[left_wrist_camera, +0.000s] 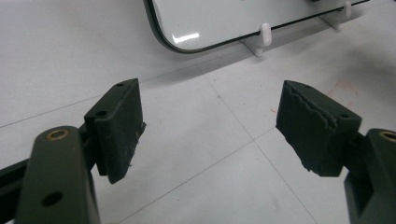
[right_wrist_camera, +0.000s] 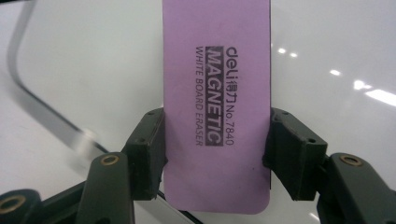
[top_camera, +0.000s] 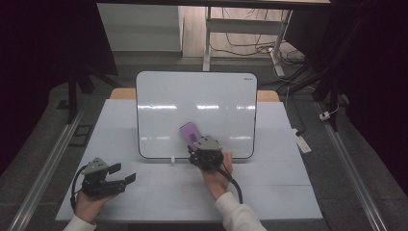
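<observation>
I am holding the purple eraser (right_wrist_camera: 217, 107) in the right gripper (top_camera: 204, 147), against the whiteboard (top_camera: 192, 103) at 6 o'clock; board appears clean. Left gripper (left_wrist_camera: 210, 121) fingers are gaping wide, idle.

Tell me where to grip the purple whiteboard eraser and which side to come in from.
Grip the purple eraser across its two long, straight edges near the lower end, coming from the table's near edge. The right gripper holds it that way now, one jaw on each long edge, the eraser flat against the whiteboard.
</observation>
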`<state>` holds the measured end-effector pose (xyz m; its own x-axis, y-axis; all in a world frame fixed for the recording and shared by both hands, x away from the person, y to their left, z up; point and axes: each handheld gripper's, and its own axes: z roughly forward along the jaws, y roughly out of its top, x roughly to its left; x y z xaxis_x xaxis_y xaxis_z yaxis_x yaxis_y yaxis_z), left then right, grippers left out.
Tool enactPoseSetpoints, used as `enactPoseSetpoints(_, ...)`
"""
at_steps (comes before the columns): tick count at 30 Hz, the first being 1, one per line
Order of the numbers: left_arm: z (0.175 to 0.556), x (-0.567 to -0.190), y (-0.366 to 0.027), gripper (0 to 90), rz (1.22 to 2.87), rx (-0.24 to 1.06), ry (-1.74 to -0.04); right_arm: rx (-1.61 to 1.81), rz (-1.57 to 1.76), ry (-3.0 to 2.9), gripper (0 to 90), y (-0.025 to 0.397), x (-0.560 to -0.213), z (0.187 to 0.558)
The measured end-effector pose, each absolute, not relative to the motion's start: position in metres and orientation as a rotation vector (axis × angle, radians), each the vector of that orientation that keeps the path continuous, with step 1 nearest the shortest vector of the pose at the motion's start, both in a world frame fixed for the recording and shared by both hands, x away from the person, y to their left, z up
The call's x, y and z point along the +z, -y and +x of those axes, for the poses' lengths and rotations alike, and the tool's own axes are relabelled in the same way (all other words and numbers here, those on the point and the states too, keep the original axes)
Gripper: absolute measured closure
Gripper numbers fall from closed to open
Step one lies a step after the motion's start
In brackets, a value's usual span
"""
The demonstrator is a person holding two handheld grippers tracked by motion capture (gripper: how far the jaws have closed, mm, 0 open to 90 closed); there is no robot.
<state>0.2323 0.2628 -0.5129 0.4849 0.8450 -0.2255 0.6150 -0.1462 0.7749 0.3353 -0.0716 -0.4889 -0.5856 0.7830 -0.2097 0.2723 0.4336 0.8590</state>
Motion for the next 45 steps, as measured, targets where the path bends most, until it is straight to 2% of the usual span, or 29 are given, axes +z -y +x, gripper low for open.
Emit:
enactPoseSetpoints(4, 0.232, -0.513, -0.262, 24.0, 1.857, 0.331, -1.223, 1.085, 0.917, -2.053, 41.3, 0.093, -0.489, 0.335)
enactPoseSetpoints(9, 0.232, -0.513, -0.26, 24.0, 1.861, 0.331, -1.22, 1.059, 0.904, -2.038, 41.3, 0.082, -0.491, 0.334)
enactPoseSetpoints(23, 0.233, -0.514, -0.263, 24.0, 1.857, 0.33, -1.223, 1.151, 0.712, -2.211, 41.3, -0.014, -0.504, 0.326)
enactPoseSetpoints(29, 0.233, -0.514, -0.265, 24.0, 1.855, 0.329, -1.226, 1.151, 0.667, -2.235, 41.3, -0.025, -0.51, 0.322)
enactPoseSetpoints(34, 0.232, -0.513, -0.265, 24.0, 1.851, 0.332, -1.224, 1.119, 0.695, -2.221, 41.3, -0.005, -0.504, 0.325)
enactPoseSetpoints(45, 0.232, -0.513, -0.263, 24.0, 1.851, 0.332, -1.226, 1.107, 1.026, -1.966, 41.3, 0.125, -0.471, 0.352)
